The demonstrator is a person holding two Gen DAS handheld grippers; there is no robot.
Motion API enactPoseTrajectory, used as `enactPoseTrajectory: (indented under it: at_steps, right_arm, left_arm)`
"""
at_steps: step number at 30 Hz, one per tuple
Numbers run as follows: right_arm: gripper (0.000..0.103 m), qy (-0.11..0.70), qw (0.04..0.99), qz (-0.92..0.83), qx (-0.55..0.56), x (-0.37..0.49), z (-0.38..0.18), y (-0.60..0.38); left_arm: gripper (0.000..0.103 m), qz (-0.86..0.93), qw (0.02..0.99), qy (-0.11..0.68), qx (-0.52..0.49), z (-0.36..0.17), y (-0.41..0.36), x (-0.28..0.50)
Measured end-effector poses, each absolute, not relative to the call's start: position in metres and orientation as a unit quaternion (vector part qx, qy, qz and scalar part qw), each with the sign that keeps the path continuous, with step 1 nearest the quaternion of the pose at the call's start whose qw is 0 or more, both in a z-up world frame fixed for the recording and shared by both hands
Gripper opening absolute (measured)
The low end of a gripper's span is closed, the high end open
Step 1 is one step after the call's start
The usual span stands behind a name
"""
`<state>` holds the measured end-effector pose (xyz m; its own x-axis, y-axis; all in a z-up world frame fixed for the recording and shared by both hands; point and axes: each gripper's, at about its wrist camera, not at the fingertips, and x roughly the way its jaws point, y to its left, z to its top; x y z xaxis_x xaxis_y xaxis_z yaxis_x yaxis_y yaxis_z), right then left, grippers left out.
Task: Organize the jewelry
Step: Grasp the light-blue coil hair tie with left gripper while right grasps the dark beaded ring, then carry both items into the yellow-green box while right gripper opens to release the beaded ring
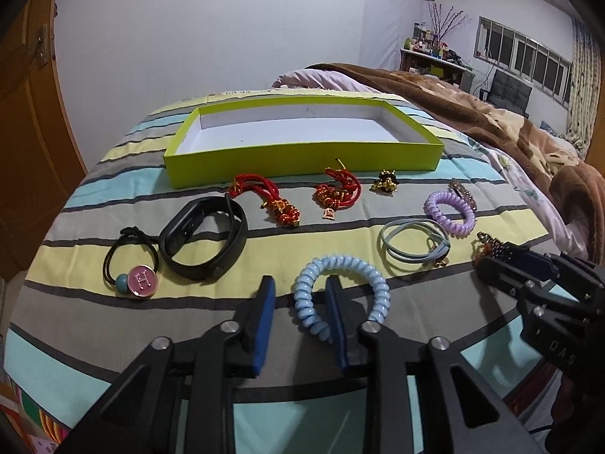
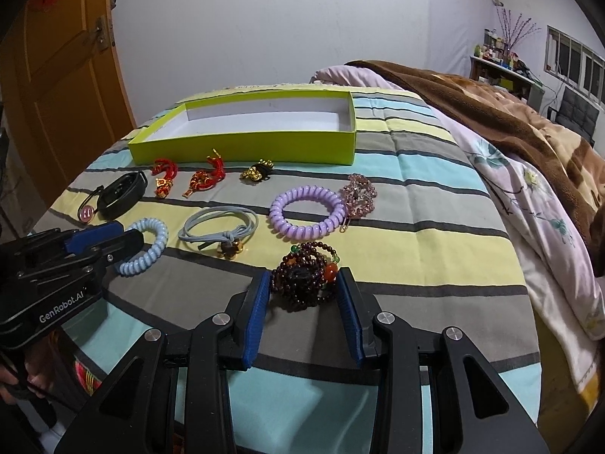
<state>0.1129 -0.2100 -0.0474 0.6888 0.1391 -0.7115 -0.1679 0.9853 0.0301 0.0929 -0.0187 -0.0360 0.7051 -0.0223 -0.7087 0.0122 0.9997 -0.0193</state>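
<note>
Striped bedspread [image 1: 340, 227], lime-green box [image 1: 302, 159] at the far edge, empty. Left gripper [image 1: 300, 316] spread, straddling one side of the blue coil hair tie [image 1: 342, 265], pads not pressing. Right gripper [image 2: 304, 295] spread around the dark bead bracelet [image 2: 302, 278], barely touching. Risks: soft quilt gives, the coil may squirm out sideways, loose bead loops may slip or snag on closing.

My left tongs [image 1: 300, 314] and right tongs [image 2: 304, 304] are black, angular frames with blue ribbed pads [image 2: 254, 321], silver screws [image 2: 220, 319] and white "GenRobot.AI" lettering on the side.
</note>
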Motion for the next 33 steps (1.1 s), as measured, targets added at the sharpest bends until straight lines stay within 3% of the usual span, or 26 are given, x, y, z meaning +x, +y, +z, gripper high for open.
enactPoseTrajectory:
  at_steps: [2, 5, 33]
  right_arm:
    - [0.03, 0.384, 0.919, 0.082, -0.012, 0.114, -0.047, -0.213]
    - [0.027, 0.379, 0.921, 0.083, -0.011, 0.113, -0.044, -0.215]
    - [0.027, 0.318, 0.941, 0.113, -0.013, 0.101, 0.013, -0.207]
  left_arm:
    - [0.015, -0.008, 0.924, 0.382, -0.004, -0.036, -0.019, 0.094]
    - [0.011, -0.009, 0.925, 0.38, -0.009, -0.036, -0.017, 0.095]
    - [0.01, -0.018, 0.946, 0.321, -0.037, 0.026, 0.007, 0.083]
